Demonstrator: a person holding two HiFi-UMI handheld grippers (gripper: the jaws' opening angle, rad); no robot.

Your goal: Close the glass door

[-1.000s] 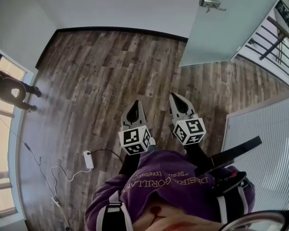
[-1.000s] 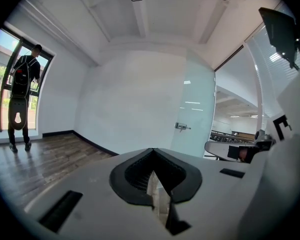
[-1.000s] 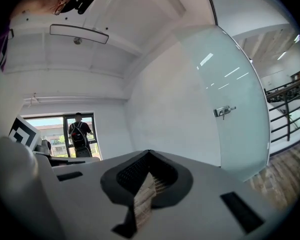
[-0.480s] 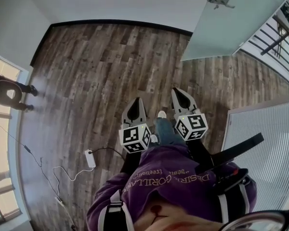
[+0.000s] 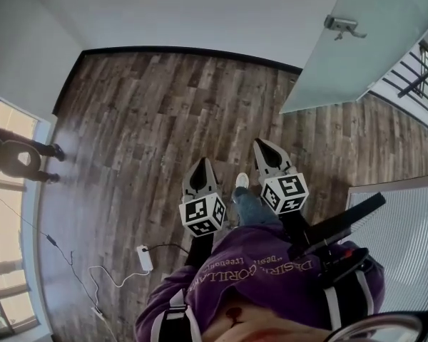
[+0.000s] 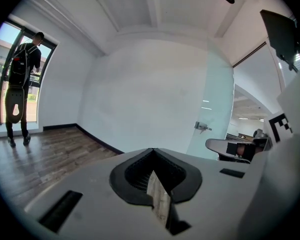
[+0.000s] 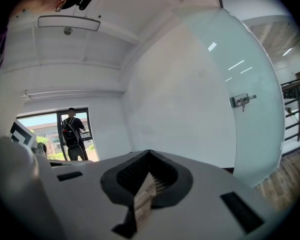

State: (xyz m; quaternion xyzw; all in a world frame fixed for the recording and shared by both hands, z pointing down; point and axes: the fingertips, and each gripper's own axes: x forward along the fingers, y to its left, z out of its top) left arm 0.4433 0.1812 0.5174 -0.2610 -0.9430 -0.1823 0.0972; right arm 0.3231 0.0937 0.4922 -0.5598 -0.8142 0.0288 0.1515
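The frosted glass door (image 5: pixel 357 41) stands ajar at the upper right of the head view, its metal handle (image 5: pixel 340 26) facing the room. My left gripper (image 5: pixel 202 162) and right gripper (image 5: pixel 260 144) are side by side above the wooden floor, well short of the door. Both are shut with nothing held. The left gripper view has its shut jaw tips (image 6: pixel 152 149) in front of a white wall, with the door (image 6: pixel 217 104) and handle (image 6: pixel 202 127) off to the right. In the right gripper view the door (image 7: pixel 240 74) and handle (image 7: pixel 241 100) lie right of the gripper (image 7: pixel 149 152).
A white wall (image 5: pixel 200 13) runs across ahead. A power strip (image 5: pixel 144 257) with a cable lies on the floor at lower left. A person (image 5: pixel 18 155) stands by the window at the left. A railing (image 5: pixel 421 77) and a white slatted panel (image 5: pixel 414 234) are at the right.
Both grippers have moved forward across the floor toward the wall. The door and its handle have shifted right in the head view. A foot has stepped forward between the grippers.
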